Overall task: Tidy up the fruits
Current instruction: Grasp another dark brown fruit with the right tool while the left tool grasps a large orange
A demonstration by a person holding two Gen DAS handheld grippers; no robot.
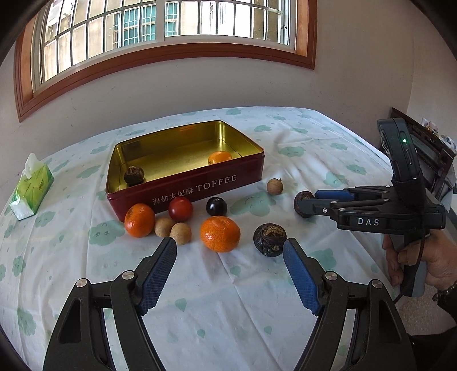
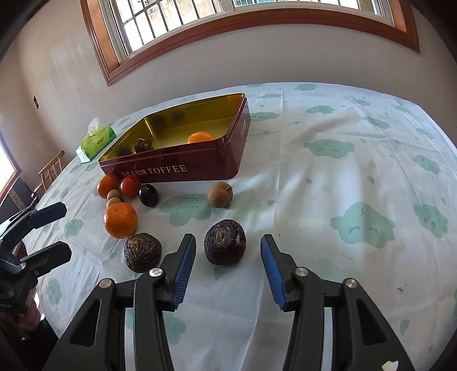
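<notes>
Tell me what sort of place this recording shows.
Probably a room in a home: a table under a cloud-print cloth, a wood-framed barred window, a tissue pack, and fruit around a toffee tin.

Bare cloth (image 2: 328, 185) right of tin (image 2: 200, 162)

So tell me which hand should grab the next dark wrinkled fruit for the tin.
Right. The right gripper is open just short of a dark wrinkled fruit, lined up with its gap. The left gripper points between an orange and the other dark fruit.
</notes>
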